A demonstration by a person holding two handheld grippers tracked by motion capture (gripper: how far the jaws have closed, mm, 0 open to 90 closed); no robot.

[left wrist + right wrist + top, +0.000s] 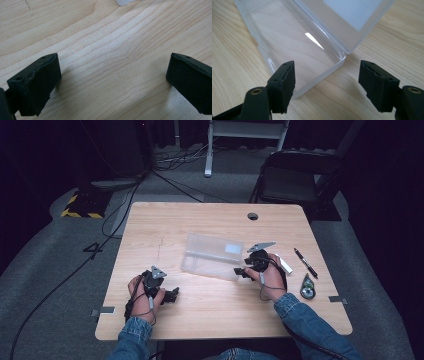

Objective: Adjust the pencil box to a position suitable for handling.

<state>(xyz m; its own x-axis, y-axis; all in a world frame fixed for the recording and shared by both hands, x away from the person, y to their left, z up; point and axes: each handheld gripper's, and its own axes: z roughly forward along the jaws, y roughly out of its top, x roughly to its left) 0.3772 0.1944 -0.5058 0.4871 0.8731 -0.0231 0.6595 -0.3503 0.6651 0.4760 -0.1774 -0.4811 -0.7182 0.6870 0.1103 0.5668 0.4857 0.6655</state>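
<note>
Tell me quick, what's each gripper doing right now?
Left gripper: open, holding nothing, over the table.
Right gripper: open, holding nothing, at the corner of the clear box.

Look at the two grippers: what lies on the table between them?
Only bare table lies between left gripper and right gripper, seen in the high view.

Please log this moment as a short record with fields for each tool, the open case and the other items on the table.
surface: wooden table
clear plastic case: open and empty, lid laid back flat, mid-table
left tool: jaws wide apart over bare wood, holding nothing
right tool: jaws apart, nothing held, astride the near corner of the case tray, pads not pressing it
pen: near the right edge, lying free
correction tape dispenser: below the pen, lying free
white stick-shaped item: beside the right hand, kind unclear
</note>
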